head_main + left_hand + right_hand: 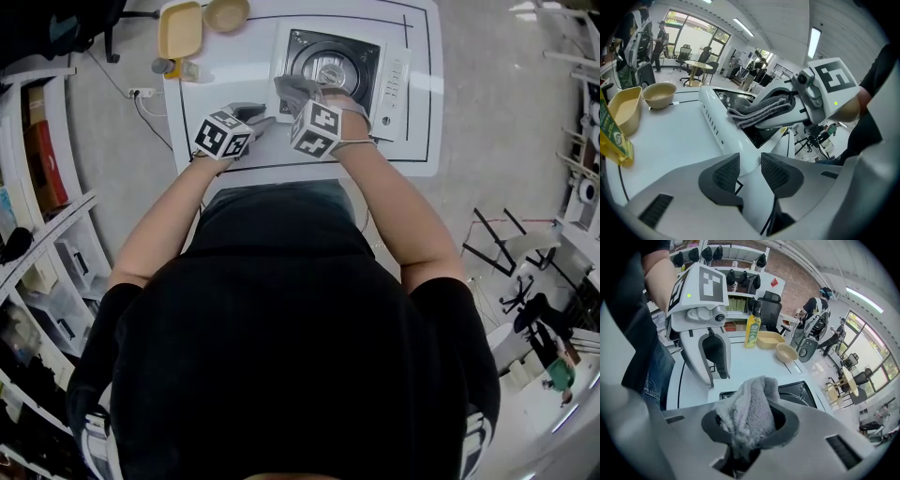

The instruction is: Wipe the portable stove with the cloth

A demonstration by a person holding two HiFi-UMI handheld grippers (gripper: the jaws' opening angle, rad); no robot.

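The portable stove [394, 80], white with a black top and a round burner, stands at the far middle of the white table [427, 141]. My right gripper [302, 96] is shut on a grey cloth [292, 86] over the stove's near left corner. The bunched cloth [752, 399] fills my right gripper [749, 427], with the stove's black top [797, 392] just beyond. My left gripper [255, 120] hovers left of the stove, its jaws a narrow gap apart with nothing between them. From the left gripper [750, 164] I see the stove's white side [717, 117] and the cloth [745, 111] above it.
A yellow tray [180, 28], a tan bowl [226, 13] and a yellow-green bottle [173, 67] sit at the table's far left. Shelves [37, 187] line the room's left side. The person's body stands against the table's near edge.
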